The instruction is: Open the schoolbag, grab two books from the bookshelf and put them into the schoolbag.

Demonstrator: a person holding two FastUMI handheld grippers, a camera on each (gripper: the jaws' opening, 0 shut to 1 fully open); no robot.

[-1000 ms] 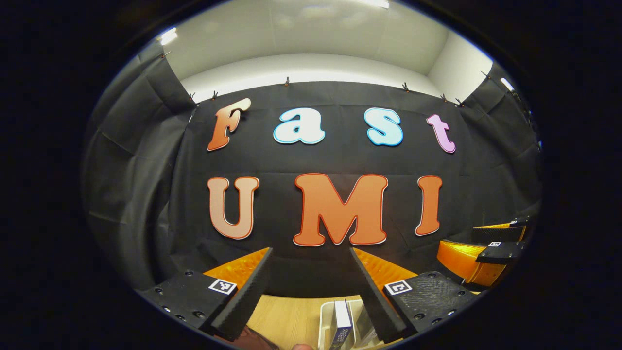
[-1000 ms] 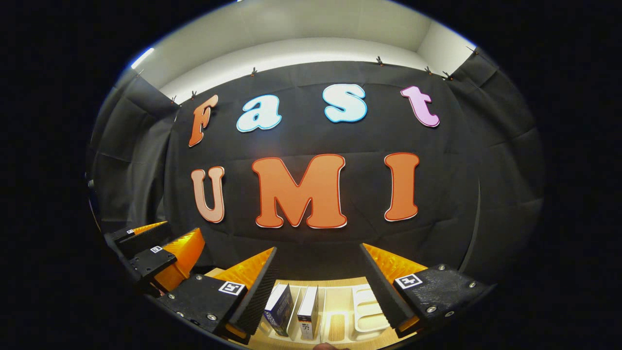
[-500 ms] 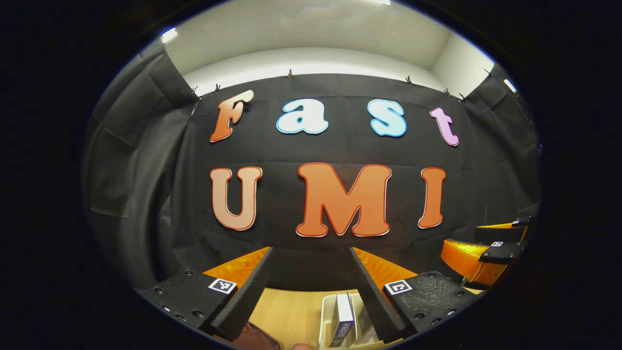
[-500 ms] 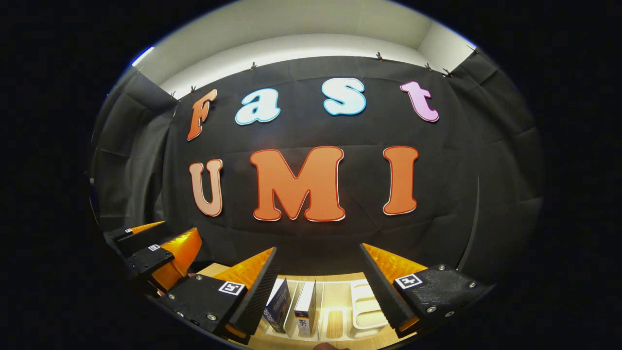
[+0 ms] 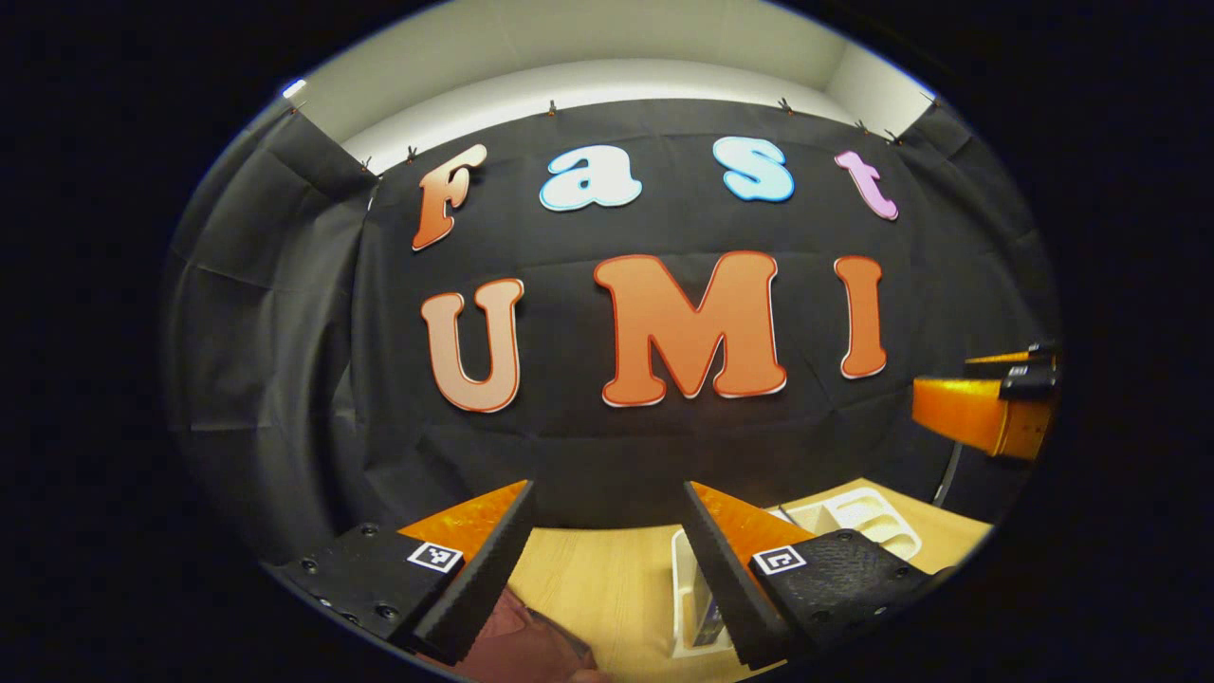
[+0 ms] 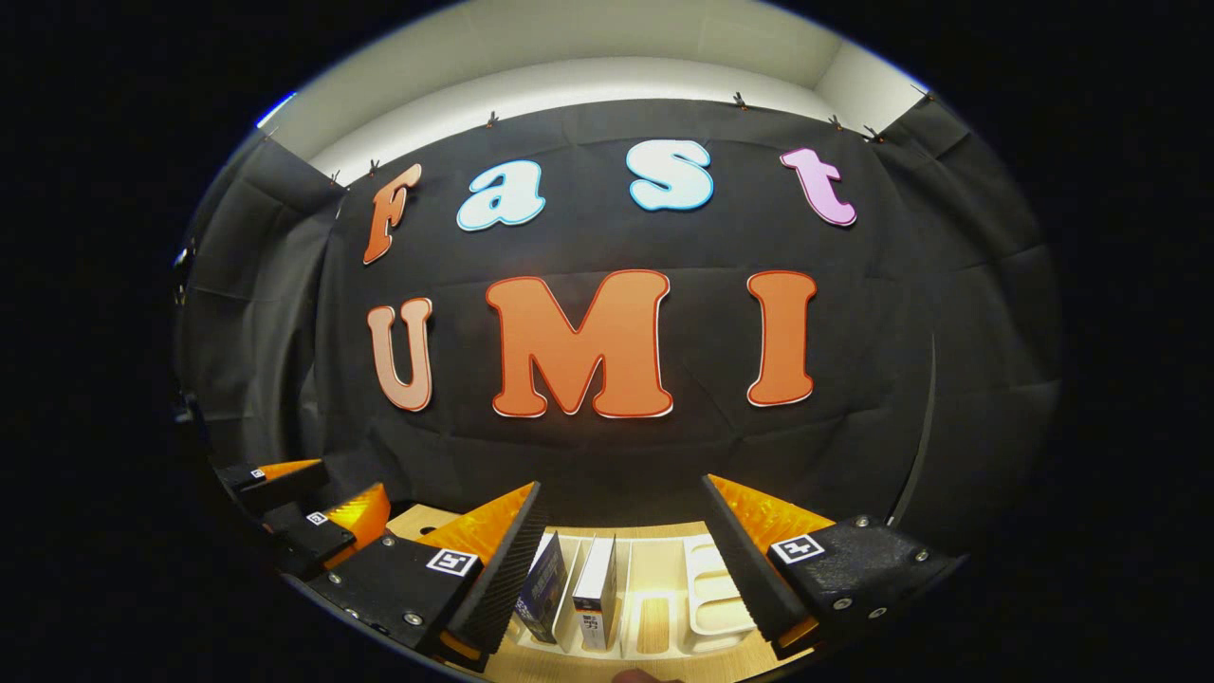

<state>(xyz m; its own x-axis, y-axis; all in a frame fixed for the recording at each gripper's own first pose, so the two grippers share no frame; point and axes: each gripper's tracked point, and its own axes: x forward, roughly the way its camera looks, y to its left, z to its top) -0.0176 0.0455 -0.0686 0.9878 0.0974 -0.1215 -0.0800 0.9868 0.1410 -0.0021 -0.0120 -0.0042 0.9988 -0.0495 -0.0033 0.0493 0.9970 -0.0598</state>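
In the left gripper view my left gripper is open and holds nothing, raised above the table. A maroon schoolbag peeks in below its left finger. A white book rack stands to the right, with a dark book half hidden behind the right finger. In the right gripper view my right gripper is open and holds nothing, high above the white book rack. A dark blue book and a white book stand upright in the rack's left slots. The left gripper shows at the lower left.
The rack and the bag rest on a light wooden table. The black cloth wall hangs close behind it. The right gripper shows at the right edge of the left gripper view, above the rack's far end.
The left gripper view has tipped downward and swung left: more table and bag show, and the rack sits farther right. The right gripper has tilted down slightly. Both stay open.
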